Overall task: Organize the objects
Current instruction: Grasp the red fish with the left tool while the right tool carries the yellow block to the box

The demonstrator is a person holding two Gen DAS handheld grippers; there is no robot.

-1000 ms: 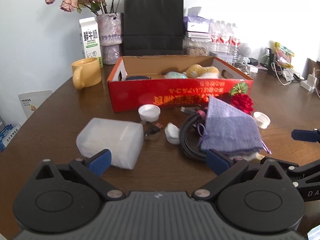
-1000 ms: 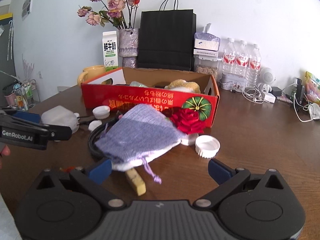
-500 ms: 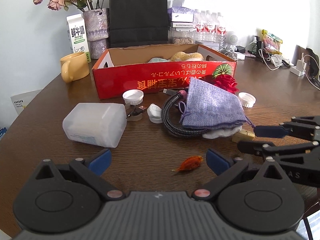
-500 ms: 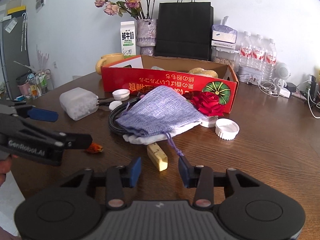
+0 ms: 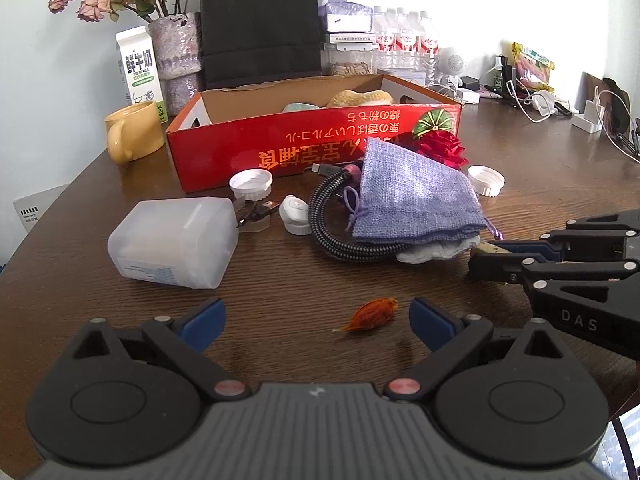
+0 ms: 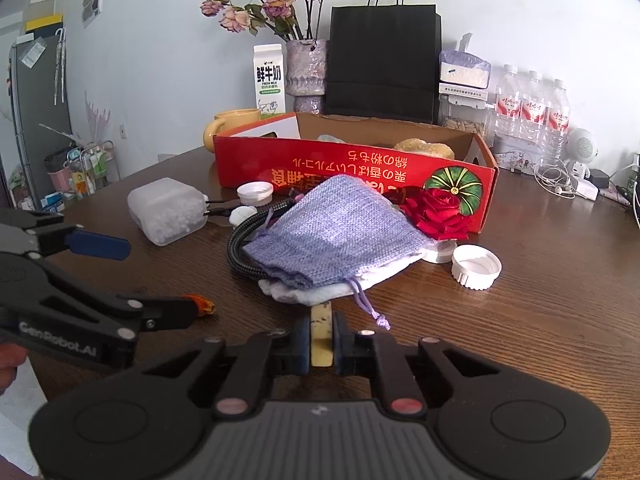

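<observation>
A yellowish block [image 6: 321, 334] is clamped by the right gripper [image 6: 321, 340]; the left gripper [image 5: 316, 318] is held open over an orange bit [image 5: 374, 314].

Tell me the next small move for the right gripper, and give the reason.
Probably lift the right gripper straight up a little. Its pads are already shut on the yellowish block, whose far end sits against the white cloth under the purple pouch. Raising it first should free the block from the drawstring before carrying it toward the red box.
</observation>
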